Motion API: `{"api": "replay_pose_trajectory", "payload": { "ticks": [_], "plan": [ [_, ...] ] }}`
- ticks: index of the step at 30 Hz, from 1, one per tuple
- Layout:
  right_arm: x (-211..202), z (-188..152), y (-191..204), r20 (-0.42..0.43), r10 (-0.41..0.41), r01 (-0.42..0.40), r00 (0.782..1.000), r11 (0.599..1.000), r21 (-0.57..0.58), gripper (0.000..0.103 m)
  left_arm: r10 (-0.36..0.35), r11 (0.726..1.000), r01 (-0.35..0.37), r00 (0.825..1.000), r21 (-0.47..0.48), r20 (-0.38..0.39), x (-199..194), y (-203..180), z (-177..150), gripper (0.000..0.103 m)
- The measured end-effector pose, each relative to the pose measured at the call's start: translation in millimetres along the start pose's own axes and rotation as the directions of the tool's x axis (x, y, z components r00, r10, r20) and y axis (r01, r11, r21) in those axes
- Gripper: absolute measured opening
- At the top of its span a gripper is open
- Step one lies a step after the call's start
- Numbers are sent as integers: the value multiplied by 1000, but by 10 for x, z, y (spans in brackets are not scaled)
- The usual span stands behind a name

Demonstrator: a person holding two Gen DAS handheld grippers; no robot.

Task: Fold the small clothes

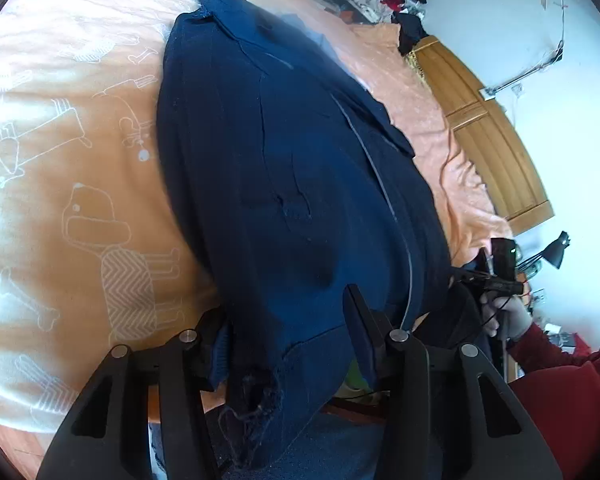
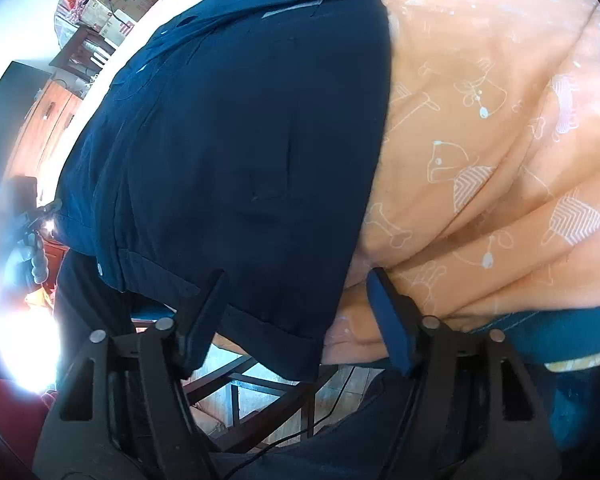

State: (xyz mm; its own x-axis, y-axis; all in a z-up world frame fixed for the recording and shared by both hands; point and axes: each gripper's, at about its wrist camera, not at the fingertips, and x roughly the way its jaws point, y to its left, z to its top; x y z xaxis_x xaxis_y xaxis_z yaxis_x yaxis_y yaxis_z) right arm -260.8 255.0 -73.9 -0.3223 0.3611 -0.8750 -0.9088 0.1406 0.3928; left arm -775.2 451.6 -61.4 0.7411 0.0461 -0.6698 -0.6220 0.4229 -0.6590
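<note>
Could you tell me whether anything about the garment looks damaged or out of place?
Yes: the navy garment has a ragged, frayed hole at its near edge, between the open jaws of the left gripper. Loose threads hang from it.

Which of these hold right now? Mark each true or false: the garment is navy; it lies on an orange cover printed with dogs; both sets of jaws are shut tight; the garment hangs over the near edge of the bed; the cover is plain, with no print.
1. The garment is navy. True.
2. It lies on an orange cover printed with white dogs. True.
3. Both sets of jaws are shut tight. False: the left gripper and the right gripper both stand open, with the garment's near edge between the fingers.
4. The garment hangs over the near edge of the bed. True.
5. The cover is plain. False: it shows dogs and bones.
</note>
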Motion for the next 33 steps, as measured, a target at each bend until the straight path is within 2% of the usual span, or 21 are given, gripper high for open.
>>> {"api": "replay_pose_trajectory", "payload": {
  "ticks": [2,4,6,9,12,13,14,15,17,18,19,21,23,26,30,33],
  "plan": [
    [24,18,-23,-9,3,-3,1000,1000,-1,66,-11,1000,11,1000,0,-3,7,0,9,50],
    [15,28,-32,-18,10,-10,1000,1000,4,57,-23,1000,23,1000,-8,4,-9,5,12,50],
    [-34,31,-19,-26,60,-60,998,998,7,51,-31,1000,31,999,-2,15,-49,-21,-8,50],
    [9,27,-17,-43,79,-79,996,997,8,52,-66,998,66,997,6,43,-105,-100,-49,50],
    [161,18,-4,-70,76,-76,995,997,6,53,-45,999,46,998,-15,54,-31,-20,-48,51],
    [167,20,18,-69,75,-75,995,997,1,47,-55,998,57,997,-33,54,15,22,-45,51],
    [136,20,41,-58,70,-71,996,997,-5,32,-58,998,59,997,-37,50,42,28,-37,50],
    [61,18,64,-36,76,-77,996,997,-6,4,-51,998,53,998,-26,45,44,-7,-26,48],
    [-177,24,128,42,138,-138,990,990,-5,4,-61,998,61,996,7,58,-9,-154,-13,26],
    [-311,16,167,84,165,-166,983,986,-4,3,-73,997,72,994,16,79,-72,-222,-8,22],
    [-439,21,191,123,197,-199,973,980,5,3,-98,995,98,989,9,112,-137,-264,0,18],
    [-620,45,202,181,251,-259,951,966,22,3,-149,988,153,973,-8,178,-290,-282,10,18],
    [-755,85,180,232,303,-319,924,947,38,3,-216,974,226,942,-10,258,-466,-320,40,18],
    [-873,165,120,292,352,-385,889,921,63,1,-283,955,298,907,1,311,-569,-383,121,18],
    [-1004,295,94,361,391,-441,847,895,65,1,-331,937,348,875,15,355,-626,-417,299,18],
    [-1148,540,103,415,403,-461,816,887,44,0,-372,920,390,834,42,407,-705,-480,574,18]
  ]
}}
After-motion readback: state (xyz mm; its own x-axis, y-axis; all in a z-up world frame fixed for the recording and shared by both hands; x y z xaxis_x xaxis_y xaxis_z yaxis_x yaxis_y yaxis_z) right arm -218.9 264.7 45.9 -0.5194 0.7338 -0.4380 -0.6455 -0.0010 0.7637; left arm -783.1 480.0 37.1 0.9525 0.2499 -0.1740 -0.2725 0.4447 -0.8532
